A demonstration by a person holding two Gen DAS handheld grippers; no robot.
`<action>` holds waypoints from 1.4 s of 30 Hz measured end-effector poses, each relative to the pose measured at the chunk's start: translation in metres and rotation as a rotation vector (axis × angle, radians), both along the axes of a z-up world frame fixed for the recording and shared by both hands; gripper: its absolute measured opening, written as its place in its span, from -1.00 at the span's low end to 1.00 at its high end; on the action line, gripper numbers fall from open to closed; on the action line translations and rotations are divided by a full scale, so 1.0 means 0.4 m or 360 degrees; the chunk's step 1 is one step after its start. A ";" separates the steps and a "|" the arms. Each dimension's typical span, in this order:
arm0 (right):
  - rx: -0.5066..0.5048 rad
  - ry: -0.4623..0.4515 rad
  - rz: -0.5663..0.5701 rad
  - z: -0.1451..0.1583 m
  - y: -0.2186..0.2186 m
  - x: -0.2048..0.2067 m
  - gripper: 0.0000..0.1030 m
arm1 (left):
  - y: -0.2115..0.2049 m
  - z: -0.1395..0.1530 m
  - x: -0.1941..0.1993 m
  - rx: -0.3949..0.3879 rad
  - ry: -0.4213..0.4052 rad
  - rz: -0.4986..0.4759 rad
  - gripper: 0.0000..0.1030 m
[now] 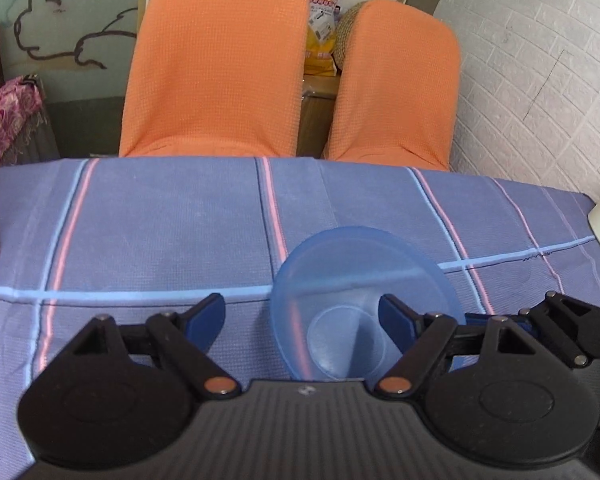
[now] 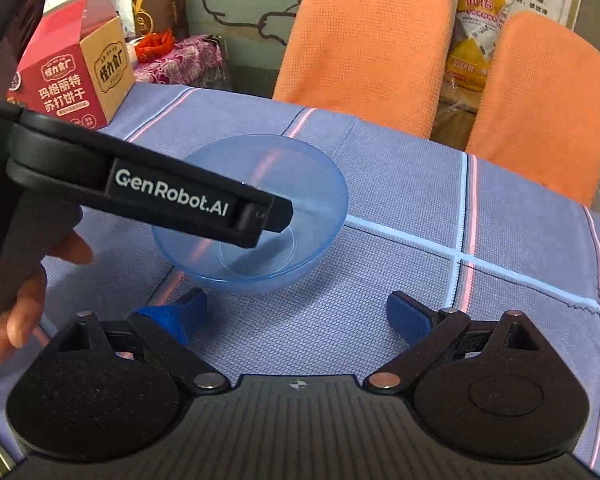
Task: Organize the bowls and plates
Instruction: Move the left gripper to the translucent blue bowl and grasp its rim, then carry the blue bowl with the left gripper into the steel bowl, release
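The blue translucent bowl (image 2: 256, 216) stands upright on the worktop (image 2: 400, 208), which is covered with a purple-blue cloth crossed by pink and pale blue stripes. The bowl holds nothing visible.

Left gripper (image 1: 302, 314): its fingers are spread wide. In the left wrist view the right-hand blue pad (image 1: 396, 318) sits inside the bowl (image 1: 364, 280), over the near part of the basin, while the left-hand pad lies outside the bowl, above the cloth. The near rim of the bowl therefore runs between the two fingers. Contact between pad and bowl wall cannot be confirmed. In the right wrist view the same gripper reaches in from the left, its black body marked "GenRobot.AI" crossing over the bowl, its tip above the basin. A person's hand (image 2: 24, 300) grips its handle at the left edge.

Right gripper (image 2: 296, 314): its fingers are spread and hold nothing. It sits just beside the bowl on the near side, both pads over bare cloth, apart from the bowl.

Surroundings: a red and brown carton (image 2: 72, 80) with printed characters stands at the far left corner of the worktop. Two chair backs with orange covers (image 2: 364, 36) stand beyond the far edge. A yellow printed bag (image 2: 476, 28) is visible between them. A white brick-pattern wall (image 1: 540, 80) lies to the right.
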State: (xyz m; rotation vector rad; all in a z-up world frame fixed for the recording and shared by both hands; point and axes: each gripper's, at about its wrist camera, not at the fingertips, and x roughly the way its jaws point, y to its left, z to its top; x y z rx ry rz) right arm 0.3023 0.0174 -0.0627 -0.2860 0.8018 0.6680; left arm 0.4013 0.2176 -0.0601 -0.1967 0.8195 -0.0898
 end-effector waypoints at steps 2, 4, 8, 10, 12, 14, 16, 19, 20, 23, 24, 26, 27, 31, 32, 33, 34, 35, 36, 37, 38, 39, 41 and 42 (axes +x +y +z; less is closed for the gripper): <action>0.0019 -0.0020 0.0010 -0.006 -0.005 -0.005 0.68 | 0.003 -0.002 -0.001 -0.0001 -0.0011 0.0000 0.57; 0.0023 -0.0025 0.0015 -0.007 -0.008 -0.005 0.70 | 0.008 -0.003 -0.006 -0.0003 -0.0019 0.0002 0.57; -0.0006 0.0008 0.0017 0.005 0.007 0.009 0.70 | 0.003 -0.006 -0.010 0.0010 -0.0033 -0.0006 0.57; -0.0009 -0.0006 0.0040 0.006 0.014 0.012 0.67 | -0.001 -0.007 -0.010 0.0026 -0.0040 -0.0010 0.57; 0.0011 -0.0034 0.0055 0.002 0.019 0.010 0.65 | -0.001 -0.008 -0.015 0.0038 -0.0043 -0.0014 0.57; 0.0032 -0.0058 0.0081 -0.005 0.025 0.008 0.62 | -0.004 -0.007 -0.018 0.0042 -0.0047 -0.0018 0.57; 0.0050 -0.0073 0.0103 -0.009 0.032 0.011 0.59 | -0.007 -0.008 -0.020 0.0073 -0.0059 -0.0020 0.50; 0.0050 -0.0098 0.0159 -0.007 0.045 0.007 0.49 | -0.030 -0.011 -0.033 0.0200 -0.0077 -0.0019 -0.08; 0.0051 -0.0102 0.0175 -0.005 0.048 0.004 0.46 | -0.037 -0.011 -0.038 0.0233 -0.0085 -0.0037 -0.18; 0.0049 -0.0118 0.0221 0.003 0.057 -0.016 0.30 | -0.042 -0.005 -0.054 0.0178 -0.0056 -0.0086 -0.40; 0.0035 -0.0128 0.0225 0.006 0.060 -0.027 0.28 | -0.044 -0.001 -0.061 0.0183 -0.0049 -0.0082 -0.40; 0.0044 -0.0133 0.0227 0.014 0.055 -0.043 0.27 | -0.051 0.009 -0.082 0.0216 -0.0061 -0.0098 -0.40; 0.0056 -0.0132 0.0226 0.020 0.049 -0.050 0.26 | -0.051 0.016 -0.093 0.0208 -0.0064 -0.0106 -0.40; 0.0063 -0.0141 0.0208 0.059 0.030 -0.089 0.26 | -0.065 0.060 -0.141 0.0174 -0.0087 -0.0129 -0.41; 0.0065 -0.0146 0.0205 0.071 0.024 -0.100 0.26 | -0.072 0.073 -0.154 0.0183 -0.0104 -0.0137 -0.41; 0.0062 -0.0163 0.0200 0.086 0.018 -0.114 0.26 | -0.083 0.089 -0.170 0.0186 -0.0120 -0.0146 -0.41; 0.0058 -0.0180 0.0196 0.099 0.009 -0.129 0.26 | -0.093 0.104 -0.186 0.0186 -0.0129 -0.0152 -0.41; 0.0058 -0.0193 0.0194 0.113 -0.002 -0.145 0.26 | -0.104 0.118 -0.203 0.0185 -0.0140 -0.0159 -0.41; 0.0059 -0.0202 0.0190 0.125 -0.014 -0.161 0.26 | -0.116 0.131 -0.220 0.0186 -0.0152 -0.0170 -0.41; 0.0061 -0.0207 0.0184 0.138 -0.028 -0.179 0.26 | -0.128 0.143 -0.238 0.0185 -0.0161 -0.0180 -0.41; 0.0062 -0.0208 0.0179 0.149 -0.043 -0.198 0.26 | -0.143 0.156 -0.260 0.0178 -0.0167 -0.0189 -0.41; 0.0062 -0.0208 0.0171 0.160 -0.060 -0.216 0.26 | -0.160 0.166 -0.280 0.0167 -0.0170 -0.0196 -0.41; 0.0056 -0.0209 0.0152 0.175 -0.097 -0.253 0.27 | -0.197 0.181 -0.323 0.0148 -0.0177 -0.0218 -0.41; 0.0048 -0.0206 0.0145 0.181 -0.115 -0.274 0.27 | -0.217 0.186 -0.345 0.0142 -0.0180 -0.0230 -0.41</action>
